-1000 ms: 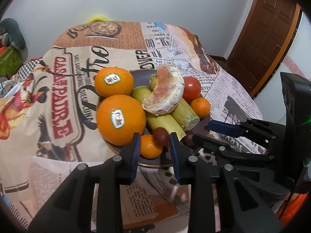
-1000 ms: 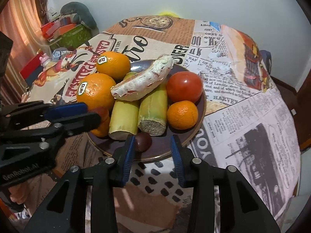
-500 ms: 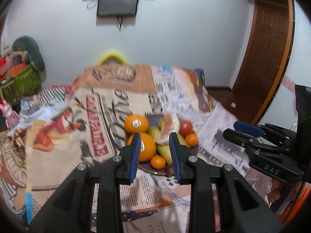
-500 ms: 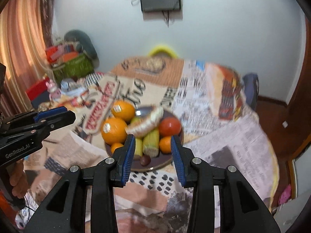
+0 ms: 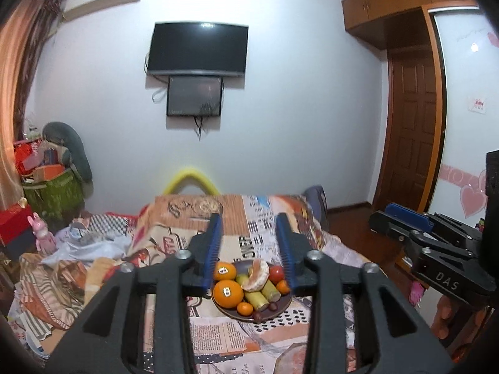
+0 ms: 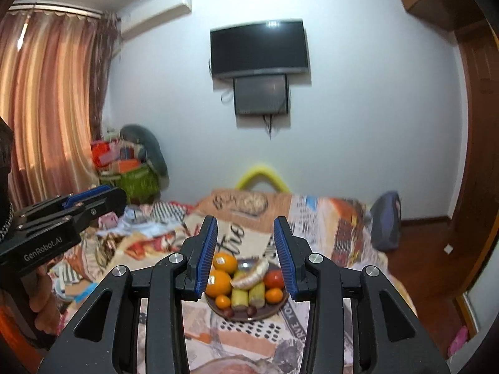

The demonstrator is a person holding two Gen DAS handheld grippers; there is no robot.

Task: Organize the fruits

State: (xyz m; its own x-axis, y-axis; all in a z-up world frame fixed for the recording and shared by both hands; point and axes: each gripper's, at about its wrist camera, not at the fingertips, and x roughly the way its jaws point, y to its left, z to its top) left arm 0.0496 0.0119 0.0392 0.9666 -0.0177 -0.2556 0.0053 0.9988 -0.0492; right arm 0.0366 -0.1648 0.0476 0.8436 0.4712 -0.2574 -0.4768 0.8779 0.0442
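A dark plate [image 5: 280, 311] [image 6: 274, 311] on the newspaper-print cloth holds two large oranges [image 5: 227, 294] [image 6: 218, 283], small tangerines [image 5: 244, 308], a peeled citrus piece [image 5: 256, 279] [image 6: 251, 277], two sugarcane pieces [image 5: 257, 299] [image 6: 248, 294], a tomato [image 5: 276, 274] [image 6: 274, 278] and small dark fruits [image 6: 251, 310]. My left gripper [image 5: 249, 249] is open and empty, well back from and above the plate. My right gripper [image 6: 244, 254] is also open and empty, equally far back. Each gripper shows in the other's view, the right one [image 5: 402, 218] and the left one [image 6: 93, 198].
The cloth-covered table [image 5: 237, 215] stretches to the far wall, with a yellow chair back [image 5: 190, 177] behind it. Crumpled cloths and boxes [image 5: 46, 187] pile at the left. A wooden door [image 5: 411, 131] stands at the right. A TV [image 5: 198, 50] hangs on the wall.
Both grippers have pulled far back and up from the plate, so the fruits now look small and the room shows. Both jaws stay open and empty.
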